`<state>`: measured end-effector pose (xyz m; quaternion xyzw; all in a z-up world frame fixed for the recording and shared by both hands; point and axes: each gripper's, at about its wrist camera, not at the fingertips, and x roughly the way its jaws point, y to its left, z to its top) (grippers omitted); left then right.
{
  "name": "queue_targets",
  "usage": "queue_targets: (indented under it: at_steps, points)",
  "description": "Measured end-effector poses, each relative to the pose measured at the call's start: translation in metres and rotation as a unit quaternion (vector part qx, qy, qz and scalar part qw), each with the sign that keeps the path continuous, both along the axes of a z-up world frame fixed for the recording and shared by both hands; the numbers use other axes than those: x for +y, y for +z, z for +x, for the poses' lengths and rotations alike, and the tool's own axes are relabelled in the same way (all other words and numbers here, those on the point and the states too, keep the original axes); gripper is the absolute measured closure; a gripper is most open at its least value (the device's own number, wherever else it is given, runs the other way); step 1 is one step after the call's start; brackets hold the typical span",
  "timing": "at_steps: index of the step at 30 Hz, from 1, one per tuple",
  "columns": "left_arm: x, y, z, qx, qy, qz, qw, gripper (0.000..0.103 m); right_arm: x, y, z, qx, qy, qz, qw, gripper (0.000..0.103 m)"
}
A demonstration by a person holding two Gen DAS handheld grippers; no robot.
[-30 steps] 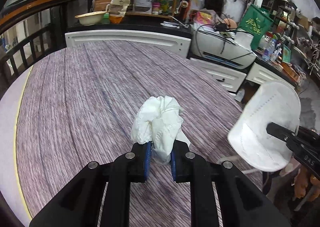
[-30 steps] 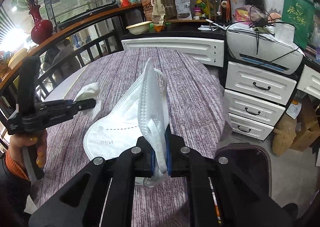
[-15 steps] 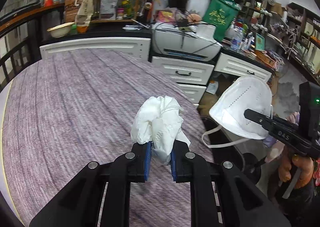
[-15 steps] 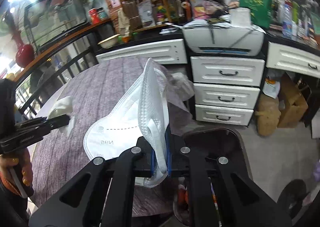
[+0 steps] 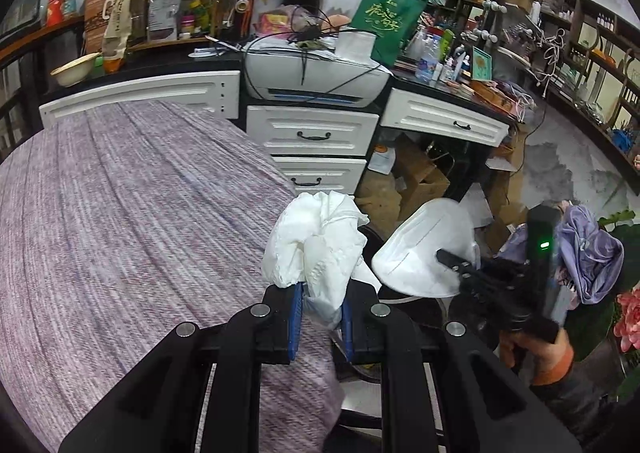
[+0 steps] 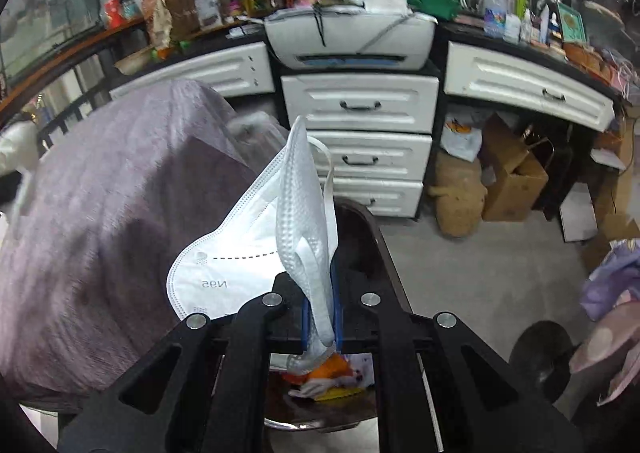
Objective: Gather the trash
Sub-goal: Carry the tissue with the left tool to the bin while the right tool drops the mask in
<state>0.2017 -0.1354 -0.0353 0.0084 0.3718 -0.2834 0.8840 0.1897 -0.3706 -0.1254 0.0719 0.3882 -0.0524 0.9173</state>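
A crumpled white tissue [image 5: 316, 245] sticks up from my left gripper [image 5: 320, 317], which is shut on it over the right edge of the purple-clothed table [image 5: 132, 221]. My right gripper [image 6: 320, 317] is shut on a white N95 face mask [image 6: 256, 257] and holds it above a dark trash bin [image 6: 372, 229] beside the table. Colourful scraps [image 6: 336, 373] lie in the bin under the gripper. In the left wrist view the face mask [image 5: 424, 253] hangs from the right gripper [image 5: 450, 259], held by a hand [image 5: 536, 349] to the right of the tissue.
White drawers [image 6: 360, 133] and a printer [image 6: 348, 37] stand behind the bin. Cardboard boxes and a brown bag [image 6: 512, 177] crowd the floor under the desk. Purple cloth [image 5: 588, 253] and pink flowers [image 5: 628, 313] are at the right. The purple-clothed table [image 6: 100, 213] fills the left.
Both grippers swung right, from over the table toward its edge. The right gripper dropped with the mask until it came over the bin. Both grips stayed shut.
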Motion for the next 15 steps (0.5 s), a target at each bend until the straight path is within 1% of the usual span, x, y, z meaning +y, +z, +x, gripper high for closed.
queue_targets:
  at_steps: [2,6,9,12,13,14,15]
  points:
    - [-0.007,0.000,-0.003,-0.001,-0.007,0.002,1.0000,0.087,-0.007,-0.020,0.006,0.026,-0.012,-0.003,1.000,0.094]
    - [-0.019,-0.001,-0.004,0.001,-0.017,0.004,0.9998,0.087,-0.020,-0.056,0.015,0.067,-0.031,0.011,0.997,0.094]
    - [-0.028,-0.004,-0.005,0.004,-0.025,0.007,0.9997,0.087,-0.023,-0.076,0.021,0.091,-0.043,0.019,0.995,0.092]
    - [-0.037,-0.008,-0.006,0.008,-0.035,0.011,0.9993,0.087,-0.027,-0.091,0.025,0.112,-0.049,0.019,0.992,0.080]
    - [-0.040,-0.009,-0.006,0.010,-0.038,0.011,0.9991,0.087,-0.028,-0.093,0.026,0.117,-0.051,0.020,0.992,0.065]
    - [-0.043,-0.011,-0.006,0.013,-0.043,0.012,0.9989,0.087,-0.030,-0.095,0.026,0.120,-0.057,0.022,0.991,0.047]
    - [-0.045,-0.012,-0.006,0.016,-0.046,0.012,0.9987,0.087,-0.032,-0.096,0.024,0.116,-0.063,0.029,0.991,0.040]
